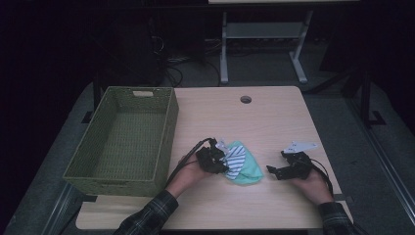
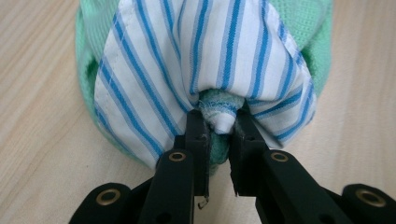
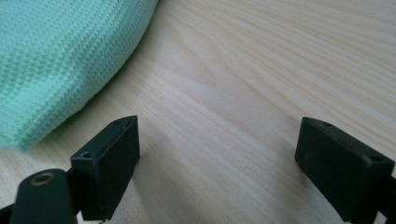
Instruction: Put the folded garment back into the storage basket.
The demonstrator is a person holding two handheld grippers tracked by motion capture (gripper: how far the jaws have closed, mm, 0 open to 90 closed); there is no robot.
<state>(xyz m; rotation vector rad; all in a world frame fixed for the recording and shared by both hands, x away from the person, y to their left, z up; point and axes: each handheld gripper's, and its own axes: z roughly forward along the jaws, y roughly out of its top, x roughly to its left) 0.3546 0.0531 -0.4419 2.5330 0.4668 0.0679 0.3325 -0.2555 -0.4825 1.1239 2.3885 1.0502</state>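
1. Now a bunched fold of the blue-striped white cloth and mint-green knitted cloth, lying mid-table beside the green woven basket, is pinched by the left gripper.
2. Both layers should be kept clamped before lifting.
3. The right gripper is held open, clear of the fabric.

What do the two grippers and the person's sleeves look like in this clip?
Both the left gripper and the right gripper are black with two blocky jaws and brass-coloured rivets. Each trails a black cable; the right carries a grey three-cornered plate. The sleeves are dark plaid.

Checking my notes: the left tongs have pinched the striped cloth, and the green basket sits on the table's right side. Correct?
Not quite: the high view shows the green basket on the table's left side. The left tongs do pinch the striped cloth.
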